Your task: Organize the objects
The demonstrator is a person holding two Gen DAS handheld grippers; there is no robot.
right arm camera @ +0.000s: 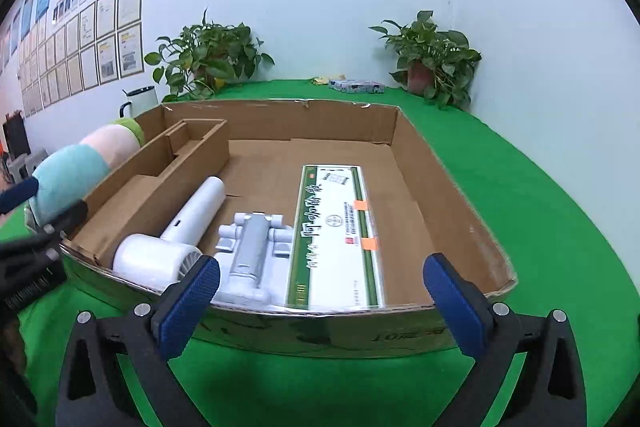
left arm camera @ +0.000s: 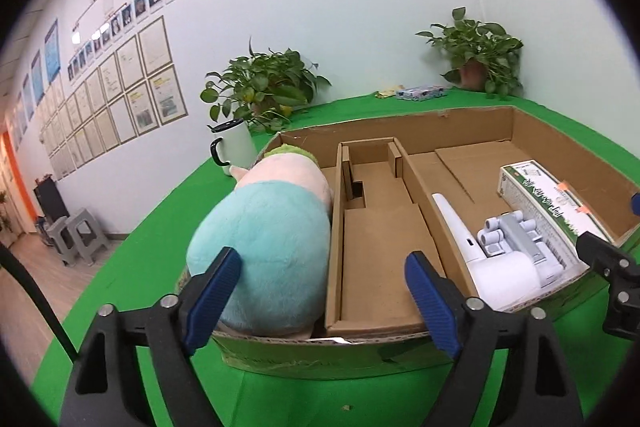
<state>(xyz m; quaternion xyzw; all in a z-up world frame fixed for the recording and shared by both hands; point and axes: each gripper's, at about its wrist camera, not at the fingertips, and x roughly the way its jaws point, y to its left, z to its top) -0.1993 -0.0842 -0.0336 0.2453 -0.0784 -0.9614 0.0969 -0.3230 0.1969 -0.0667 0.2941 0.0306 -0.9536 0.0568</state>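
Matt corrugated cardboard tray on rough green felt-like table cover. Fluffy cloth plush toy. Smooth glossy white plastic hair dryer.

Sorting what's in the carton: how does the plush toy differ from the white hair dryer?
The plush toy is soft and pastel teal, pink and green; the hair dryer is hard, plain white plastic. The plush toy bulges above the cardboard box wall in the left compartment; the hair dryer lies low in the right one. Both lie lengthwise.
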